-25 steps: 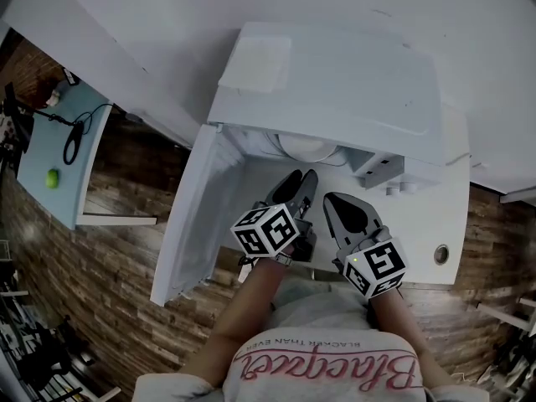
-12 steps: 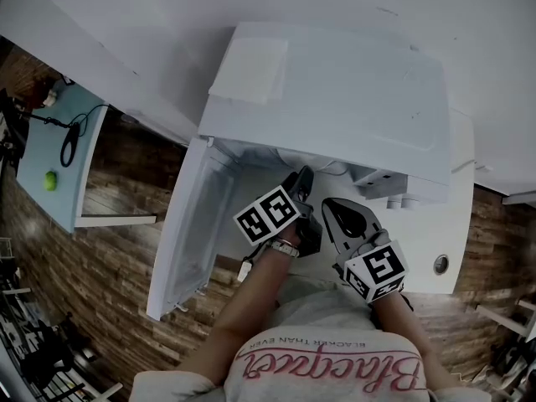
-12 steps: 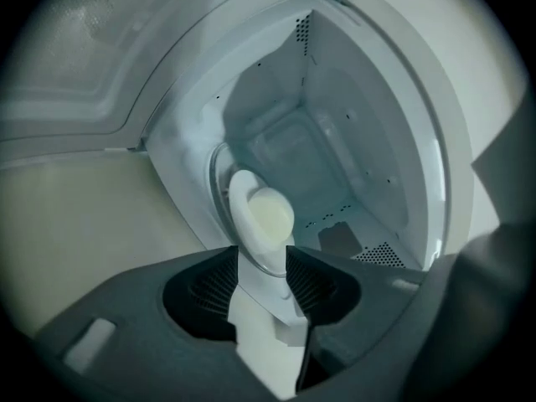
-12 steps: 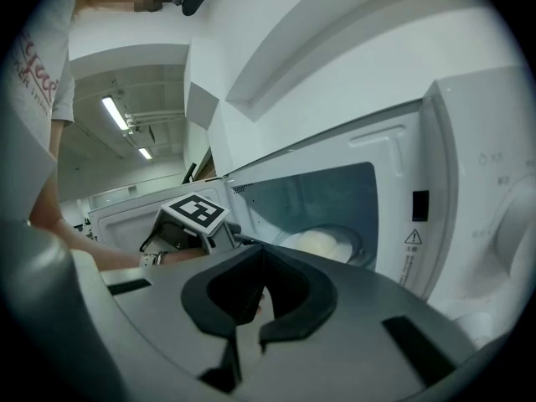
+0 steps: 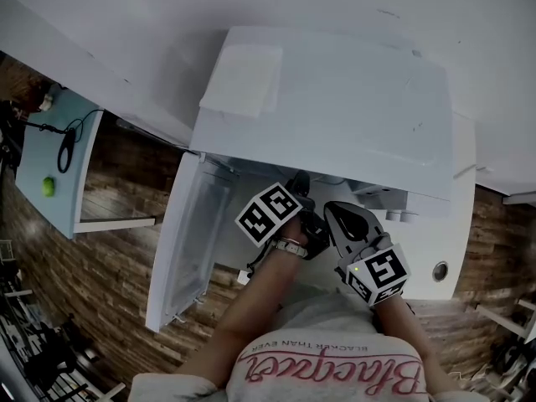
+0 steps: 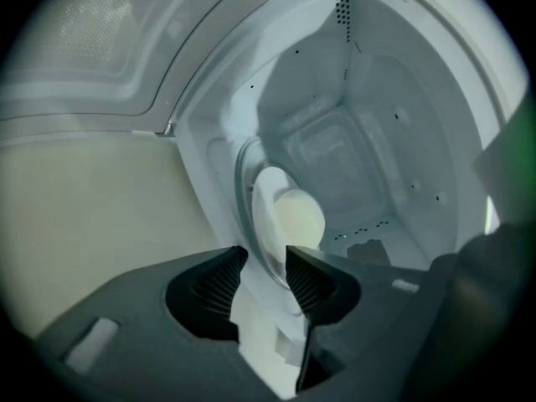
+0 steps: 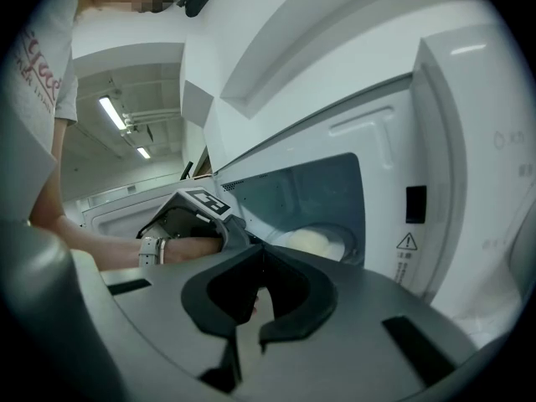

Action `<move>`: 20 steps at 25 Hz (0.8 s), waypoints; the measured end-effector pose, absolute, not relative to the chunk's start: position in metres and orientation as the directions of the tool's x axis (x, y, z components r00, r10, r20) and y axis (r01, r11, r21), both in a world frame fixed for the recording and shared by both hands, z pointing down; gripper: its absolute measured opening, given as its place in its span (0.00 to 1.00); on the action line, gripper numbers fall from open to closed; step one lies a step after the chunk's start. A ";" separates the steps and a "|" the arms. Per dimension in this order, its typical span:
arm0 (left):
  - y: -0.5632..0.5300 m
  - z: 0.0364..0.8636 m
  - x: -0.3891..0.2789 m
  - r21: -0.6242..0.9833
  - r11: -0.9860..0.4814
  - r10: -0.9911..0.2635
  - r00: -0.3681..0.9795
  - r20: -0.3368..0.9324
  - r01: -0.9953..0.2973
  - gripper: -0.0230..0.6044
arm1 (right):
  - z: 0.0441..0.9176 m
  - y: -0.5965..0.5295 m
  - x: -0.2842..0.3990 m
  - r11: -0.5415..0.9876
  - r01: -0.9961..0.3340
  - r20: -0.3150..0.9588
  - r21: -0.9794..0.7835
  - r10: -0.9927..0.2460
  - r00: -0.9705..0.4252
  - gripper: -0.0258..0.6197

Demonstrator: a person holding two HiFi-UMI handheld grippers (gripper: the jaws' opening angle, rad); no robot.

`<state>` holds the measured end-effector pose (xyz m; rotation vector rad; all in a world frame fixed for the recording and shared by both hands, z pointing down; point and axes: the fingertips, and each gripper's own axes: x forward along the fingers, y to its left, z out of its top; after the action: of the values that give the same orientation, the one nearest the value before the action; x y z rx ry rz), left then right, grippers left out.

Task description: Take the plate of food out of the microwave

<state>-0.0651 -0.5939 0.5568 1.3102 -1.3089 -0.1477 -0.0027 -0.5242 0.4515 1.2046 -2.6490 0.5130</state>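
The white microwave [image 5: 335, 99] stands with its door [image 5: 188, 241] swung open to the left. Inside the cavity [image 6: 377, 141] a white plate [image 6: 266, 224] holding pale food [image 6: 300, 216] rests on the glass turntable [image 6: 241, 170]. My left gripper [image 5: 300, 187] reaches into the cavity, and in its own view the left gripper [image 6: 261, 268] is open, jaws either side of the plate's near rim. My right gripper [image 5: 332, 209] waits just outside the opening, shut and empty [image 7: 261, 254]. From there the food [image 7: 314, 243] shows through the opening.
A folded white cloth [image 5: 243, 78] lies on top of the microwave. The microwave sits on a white counter [image 5: 452, 241] against a white wall. Far left, a light blue table [image 5: 46, 141] carries a green ball [image 5: 48, 188] and cables. The floor is wood.
My left gripper has moved forward from the microwave's opening into the cavity, up to the plate. The right gripper has stayed nearly where it was.
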 end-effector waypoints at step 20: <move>-0.583 0.556 -0.068 0.820 0.355 -0.730 0.415 0.543 -0.448 0.18 | 0.454 -0.512 -0.004 0.627 -0.752 0.317 -0.203 -0.684 -0.657 0.06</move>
<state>-0.0683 -0.5833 0.5557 1.2743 -1.2120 -0.2566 -0.0036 -0.5120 0.4538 1.1810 -2.6399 0.4724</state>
